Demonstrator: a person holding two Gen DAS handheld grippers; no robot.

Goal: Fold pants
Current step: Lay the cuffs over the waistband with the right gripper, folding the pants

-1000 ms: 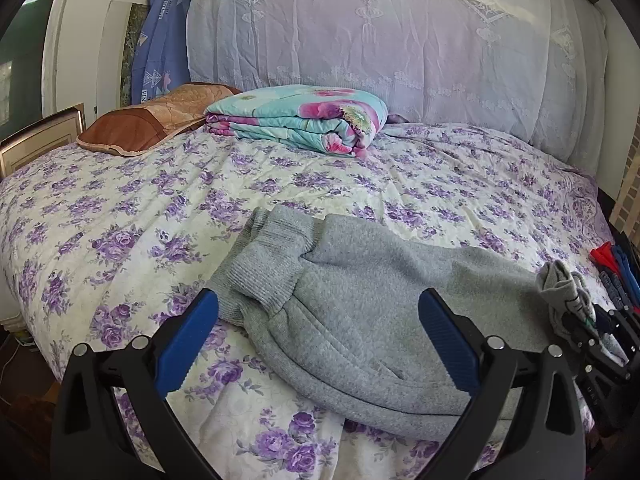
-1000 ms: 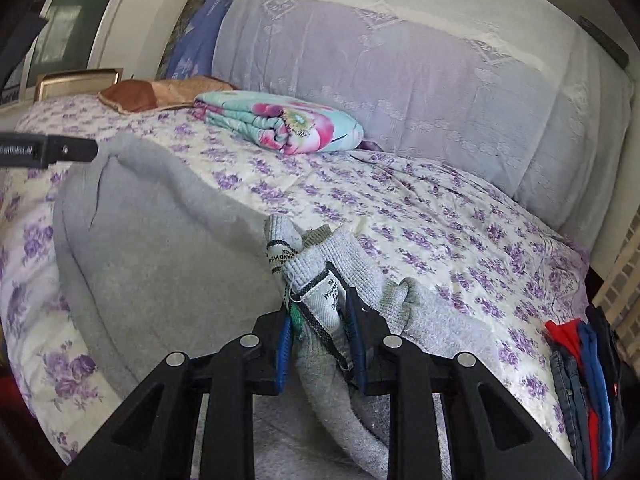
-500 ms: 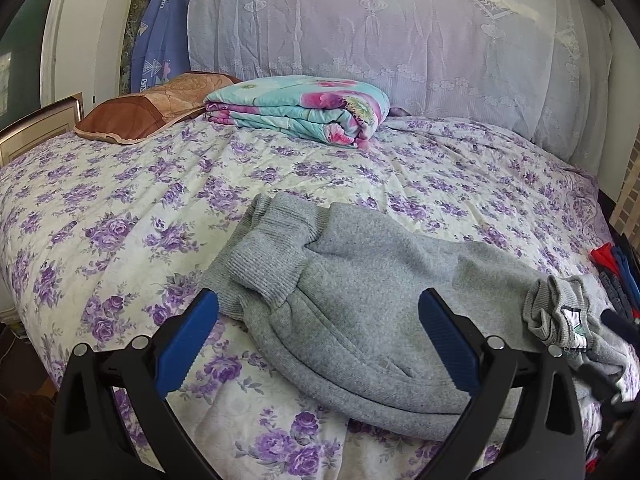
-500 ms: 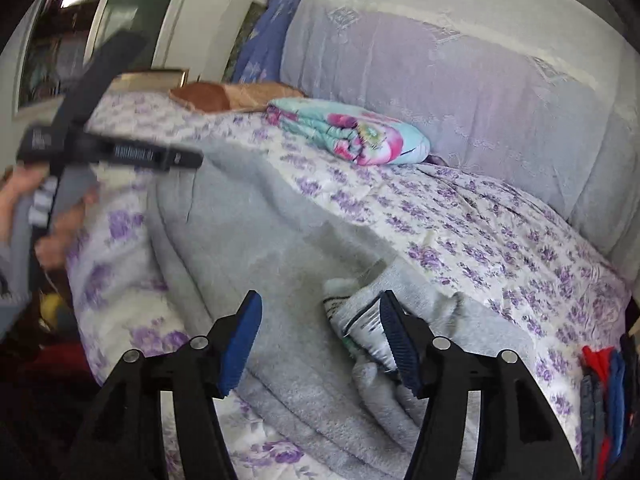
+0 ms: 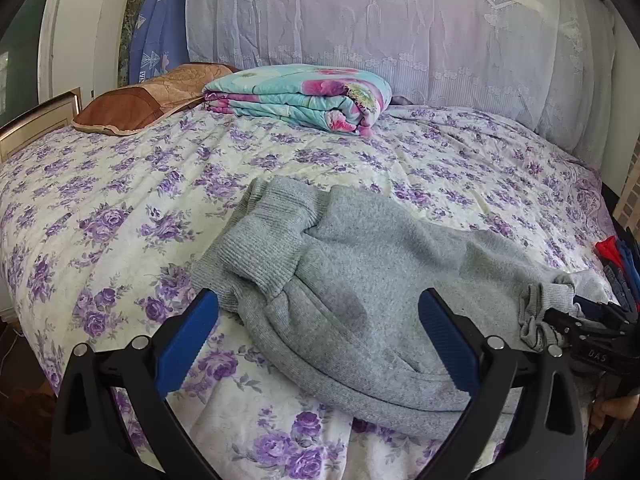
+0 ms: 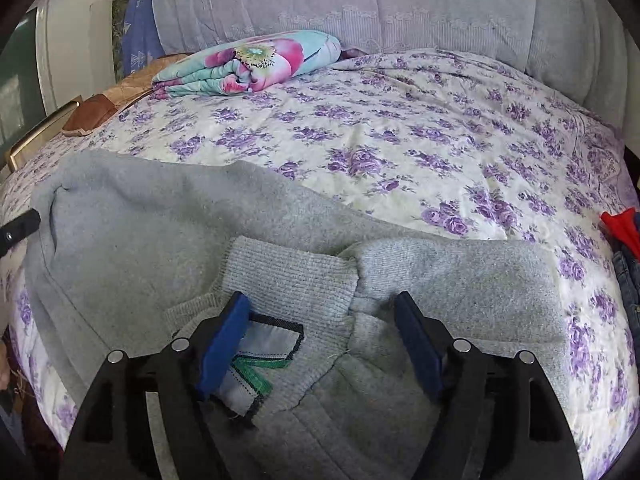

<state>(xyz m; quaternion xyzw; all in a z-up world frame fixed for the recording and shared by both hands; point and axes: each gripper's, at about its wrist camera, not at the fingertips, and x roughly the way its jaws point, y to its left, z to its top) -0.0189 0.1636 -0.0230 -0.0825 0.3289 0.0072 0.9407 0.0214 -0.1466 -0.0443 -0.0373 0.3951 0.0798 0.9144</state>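
Tongs both gape wide: left gripper (image 5: 318, 340) and right gripper (image 6: 322, 340) grip nothing above soft grey knitted pants (image 5: 360, 280), folded double on the purple-flowered bedspread (image 5: 120, 200), ribbed cuffs stacked; waistband label (image 6: 260, 356) unreadable.

Left gripper (image 5: 316, 344) jaws spread wide, nothing between them. Right gripper (image 6: 320, 340) jaws also apart, gripping nothing, held low, its tip (image 5: 576, 320) at far right.

bare floral bedspread (image 5: 120, 208) beyond pants (image 5: 360, 280), folded quilt (image 5: 300, 96) and pillow (image 5: 132, 100) blocking far edge
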